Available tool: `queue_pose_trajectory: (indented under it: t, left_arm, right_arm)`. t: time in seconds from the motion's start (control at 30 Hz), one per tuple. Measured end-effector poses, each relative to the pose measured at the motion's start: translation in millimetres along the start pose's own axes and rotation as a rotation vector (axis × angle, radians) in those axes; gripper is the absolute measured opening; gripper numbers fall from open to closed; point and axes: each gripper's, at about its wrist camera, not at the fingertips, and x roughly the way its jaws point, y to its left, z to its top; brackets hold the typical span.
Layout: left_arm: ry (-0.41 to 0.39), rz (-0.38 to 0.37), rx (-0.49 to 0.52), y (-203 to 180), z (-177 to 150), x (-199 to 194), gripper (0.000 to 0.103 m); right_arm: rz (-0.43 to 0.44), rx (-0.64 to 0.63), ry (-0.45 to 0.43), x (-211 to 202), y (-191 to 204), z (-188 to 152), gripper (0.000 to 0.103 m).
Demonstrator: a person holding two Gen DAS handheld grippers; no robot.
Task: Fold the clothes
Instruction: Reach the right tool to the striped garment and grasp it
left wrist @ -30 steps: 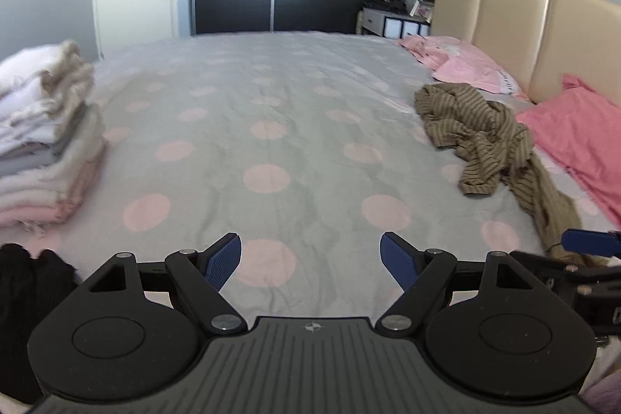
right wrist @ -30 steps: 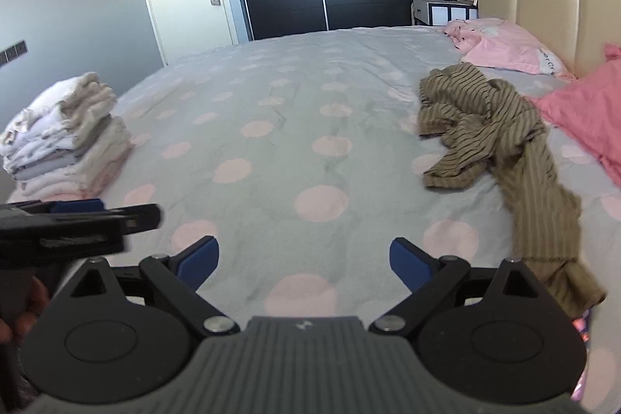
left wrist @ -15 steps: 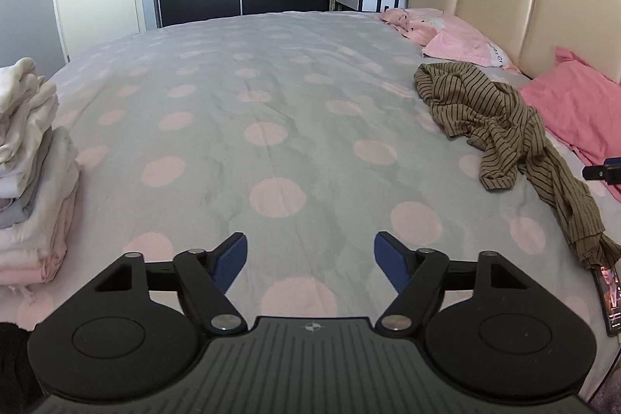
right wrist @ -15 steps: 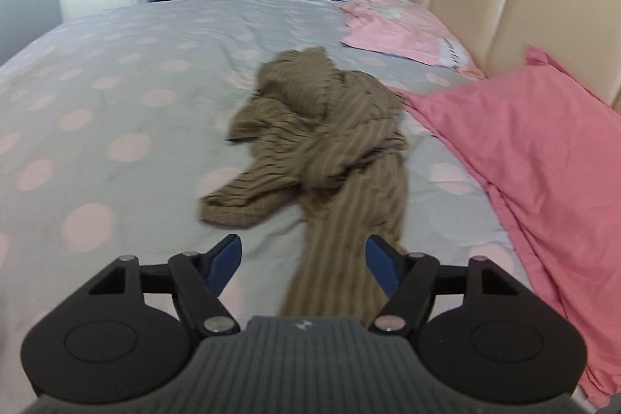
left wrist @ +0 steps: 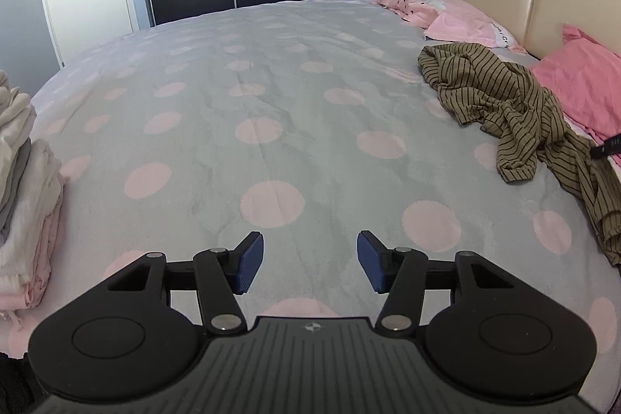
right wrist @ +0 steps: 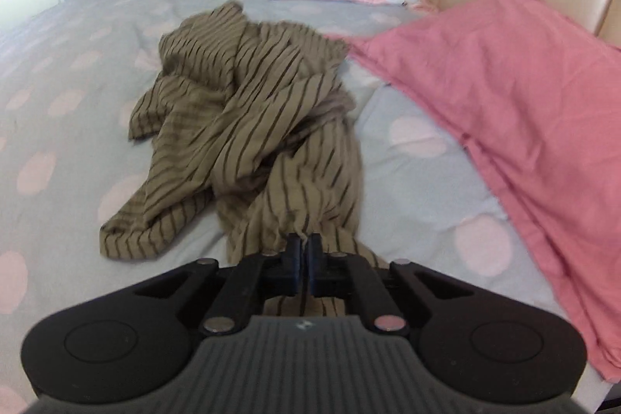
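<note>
And the right gripper (right wrist: 303,251) is in on the striped olive garment (right wrist: 248,103), fingers clenched tight together on the near end of the cloth, a pinch of fabric bunched up right at their tips. That garment lies crumpled in a heap on the bed (left wrist: 271,84), toward the headboard side, its long tail running down to the near edge, with the pink pillow (right wrist: 504,96) just beside it on the right. Over on the other side, the left gripper (left wrist: 310,260) hangs above bare polka-dot cover, well apart from the garment, and its fingers are closing with nothing at all between them. So the step in hand looks like the pickup: one end of the garment has been seized, the other not yet claimed. Away at the left edge sits a stack of folded clothes (left wrist: 23,189), pale and neat, so by my reading much of the job is already done and this striped piece is next in line. What does the next move call for? I'd say the right hand has to draw the cloth out of that tangle and toward the open middle of the bed, where there's plenty of room to spread it. The left will need to cross over, open up again and find a matching edge or corner, which is no small ask, since the heap is twisted and the hems are hard to pick out. A pull from one pinch alone risks dragging the whole bundle instead of opening it.
</note>
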Motion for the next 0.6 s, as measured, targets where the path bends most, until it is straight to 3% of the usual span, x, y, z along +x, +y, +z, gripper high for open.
queue_pose_trajectory:
  t: [0.1,0.27,0.6]
  left_arm:
    - [0.011,0.005,-0.01,-0.7,1.2,-2.5,0.052]
    - [-0.025,0.013,0.001,-7.1,1.8,-18.6,0.052]
    - [-0.055,0.031,0.028,-14.1,-8.7,-56.8,0.053]
  right_arm:
    - [0.029,0.052,-0.045,-18.2,-5.1,7.4,0.003]
    - [0.17,-0.023,-0.094,-63.1,32.1,1.4,0.003]
    - [0.479,-0.24,-0.115,-159.0,117.6,-65.4,0.003]
